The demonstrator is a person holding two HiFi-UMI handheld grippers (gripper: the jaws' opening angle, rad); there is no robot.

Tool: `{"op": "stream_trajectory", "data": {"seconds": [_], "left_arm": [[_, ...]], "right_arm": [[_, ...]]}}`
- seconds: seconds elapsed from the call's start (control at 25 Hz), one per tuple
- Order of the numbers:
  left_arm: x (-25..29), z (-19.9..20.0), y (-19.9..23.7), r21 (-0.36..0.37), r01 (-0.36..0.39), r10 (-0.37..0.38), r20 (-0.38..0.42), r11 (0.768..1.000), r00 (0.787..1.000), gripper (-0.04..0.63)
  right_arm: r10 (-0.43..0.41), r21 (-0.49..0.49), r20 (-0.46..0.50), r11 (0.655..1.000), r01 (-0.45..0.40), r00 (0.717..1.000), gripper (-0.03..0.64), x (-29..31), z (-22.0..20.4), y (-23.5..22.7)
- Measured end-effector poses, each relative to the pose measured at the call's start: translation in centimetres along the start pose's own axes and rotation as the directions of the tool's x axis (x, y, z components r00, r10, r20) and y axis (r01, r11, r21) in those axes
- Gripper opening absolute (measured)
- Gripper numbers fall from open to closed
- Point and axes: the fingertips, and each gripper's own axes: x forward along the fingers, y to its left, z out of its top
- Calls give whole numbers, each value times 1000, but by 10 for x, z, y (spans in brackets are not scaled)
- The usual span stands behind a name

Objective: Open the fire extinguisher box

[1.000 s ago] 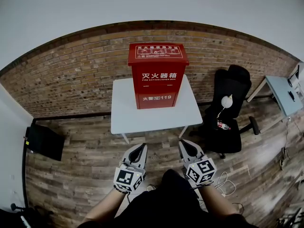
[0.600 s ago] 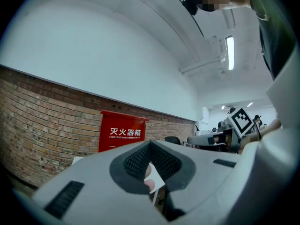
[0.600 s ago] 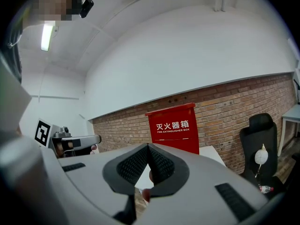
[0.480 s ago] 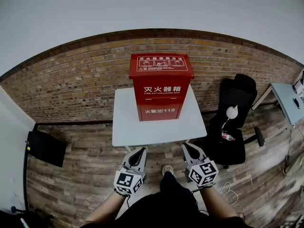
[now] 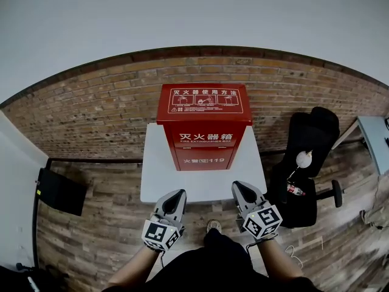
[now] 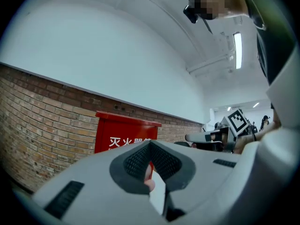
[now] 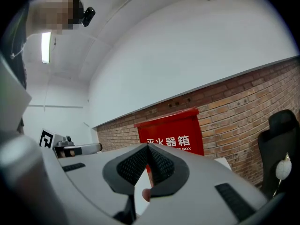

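Observation:
A red fire extinguisher box (image 5: 205, 125) with white lettering stands closed on a white table (image 5: 158, 175) against the brick wall. It also shows ahead in the left gripper view as the red box (image 6: 117, 135) and in the right gripper view as the red box (image 7: 176, 135). My left gripper (image 5: 180, 193) and right gripper (image 5: 235, 186) hover side by side at the table's near edge, short of the box. Both are shut with nothing between their jaws. In each gripper view the pads meet, at left gripper (image 6: 149, 146) and right gripper (image 7: 147, 149).
A black office chair (image 5: 307, 163) with a white round object and a bottle on it stands right of the table. A dark flat panel (image 5: 59, 191) lies on the wooden floor at left. A grey desk corner (image 5: 375, 135) is at far right.
The view has come closer to the table and box, which now sit larger and lower in the head view. Both grippers stay shut and have moved forward to the table's edge.

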Motion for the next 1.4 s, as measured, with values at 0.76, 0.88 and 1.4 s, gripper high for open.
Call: {"op": "stream_trajectory", "data": {"seconds": [0.76, 0.88, 1.4], "left_arm": [[133, 21, 51, 30, -153, 153, 3, 988, 988, 49], [135, 21, 60, 4, -172, 172, -15, 985, 985, 49], [145, 37, 118, 66, -191, 195, -48, 979, 980, 87]], "right_arm": [[144, 21, -68, 989, -143, 987, 18, 98, 40, -138], [145, 44, -76, 989, -142, 986, 18, 106, 38, -146], [26, -5, -53, 1000, -27, 998, 21, 107, 56, -163]]}}
